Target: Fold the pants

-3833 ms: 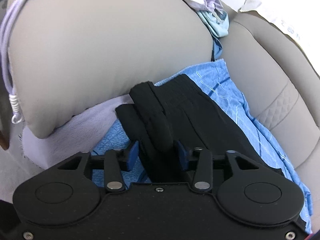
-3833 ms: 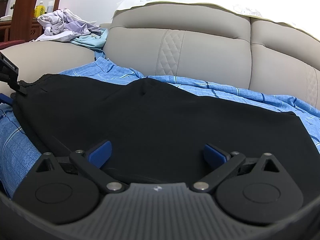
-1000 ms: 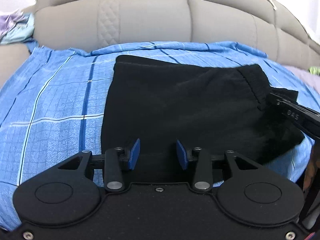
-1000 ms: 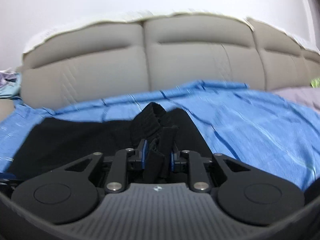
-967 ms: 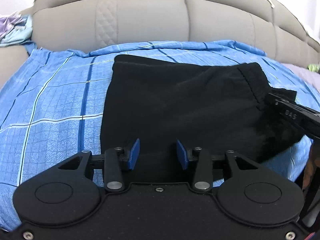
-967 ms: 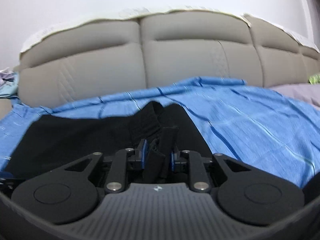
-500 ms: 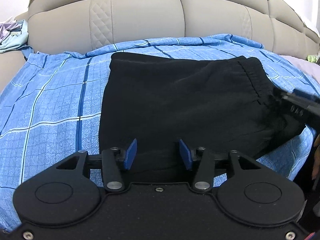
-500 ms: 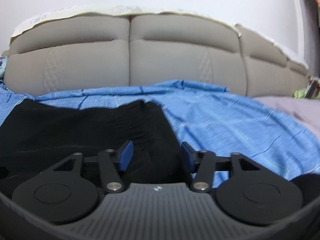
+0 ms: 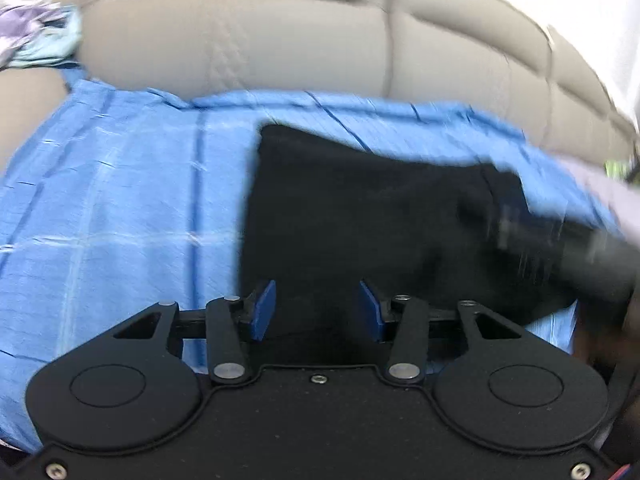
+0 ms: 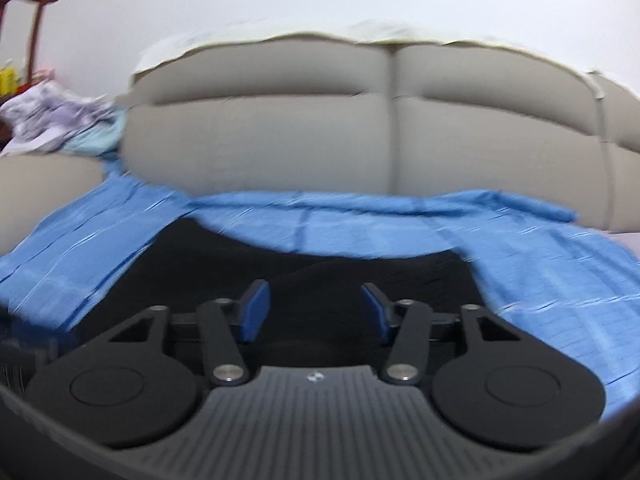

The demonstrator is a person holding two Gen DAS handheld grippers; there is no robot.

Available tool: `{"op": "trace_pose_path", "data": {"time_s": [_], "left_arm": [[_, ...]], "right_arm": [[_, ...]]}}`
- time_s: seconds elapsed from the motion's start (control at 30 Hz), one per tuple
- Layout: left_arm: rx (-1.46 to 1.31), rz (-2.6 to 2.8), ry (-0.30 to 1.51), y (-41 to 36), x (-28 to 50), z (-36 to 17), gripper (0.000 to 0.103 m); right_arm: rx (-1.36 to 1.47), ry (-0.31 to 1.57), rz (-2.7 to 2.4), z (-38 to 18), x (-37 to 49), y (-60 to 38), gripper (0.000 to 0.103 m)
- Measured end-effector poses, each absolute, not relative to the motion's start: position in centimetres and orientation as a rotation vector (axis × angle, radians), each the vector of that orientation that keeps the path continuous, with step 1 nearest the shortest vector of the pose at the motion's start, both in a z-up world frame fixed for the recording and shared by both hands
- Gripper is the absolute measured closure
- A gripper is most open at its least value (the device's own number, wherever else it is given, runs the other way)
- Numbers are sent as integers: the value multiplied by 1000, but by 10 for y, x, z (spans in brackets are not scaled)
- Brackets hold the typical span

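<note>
Black pants (image 9: 360, 208) lie folded and flat on a blue checked sheet (image 9: 120, 200) over the sofa seat. My left gripper (image 9: 316, 308) hovers above their near edge with its blue pads apart; the cloth lies below them and is not pinched. In the right wrist view the pants (image 10: 200, 256) spread out under my right gripper (image 10: 316, 308). Its jaws are closing, but they still stand wide with nothing pressed between them. The right tool's blurred body (image 9: 580, 248) shows over the pants' right end in the left wrist view.
The beige sofa backrest (image 10: 480, 140) rises behind the sheet (image 10: 540, 272). A pile of loose clothes (image 10: 52, 116) lies on the left armrest, with a wooden chair (image 10: 32, 20) behind it. A lilac cloth (image 9: 600, 192) lies at the right.
My right gripper let go of the bunched black cloth and its jaws spread. Both grippers have lifted and drawn back from the pants, and the right view has swung left. The pants stay flat.
</note>
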State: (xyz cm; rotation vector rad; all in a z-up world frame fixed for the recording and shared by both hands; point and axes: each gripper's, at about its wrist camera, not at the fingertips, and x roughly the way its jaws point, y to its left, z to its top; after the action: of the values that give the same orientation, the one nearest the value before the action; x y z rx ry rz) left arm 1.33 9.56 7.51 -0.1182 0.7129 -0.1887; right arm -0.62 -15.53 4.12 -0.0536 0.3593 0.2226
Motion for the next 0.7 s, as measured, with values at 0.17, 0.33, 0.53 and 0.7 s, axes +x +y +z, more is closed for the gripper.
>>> {"op": "trace_pose_path", "data": {"time_s": [0.17, 0.33, 0.53, 0.7], "left_arm": [[-149, -163, 692, 124, 58, 95, 58], [-164, -185, 764, 119, 124, 82, 62], [-160, -196, 813, 99, 178, 54, 70], [-163, -179, 786, 94, 211, 48, 74]], "right_arm": [[-48, 367, 381, 21, -18, -97, 49], [-126, 402, 428, -2, -18, -62, 45], [-173, 370, 439, -14, -31, -64, 42], [-151, 364, 444, -16, -35, -64, 42]]}}
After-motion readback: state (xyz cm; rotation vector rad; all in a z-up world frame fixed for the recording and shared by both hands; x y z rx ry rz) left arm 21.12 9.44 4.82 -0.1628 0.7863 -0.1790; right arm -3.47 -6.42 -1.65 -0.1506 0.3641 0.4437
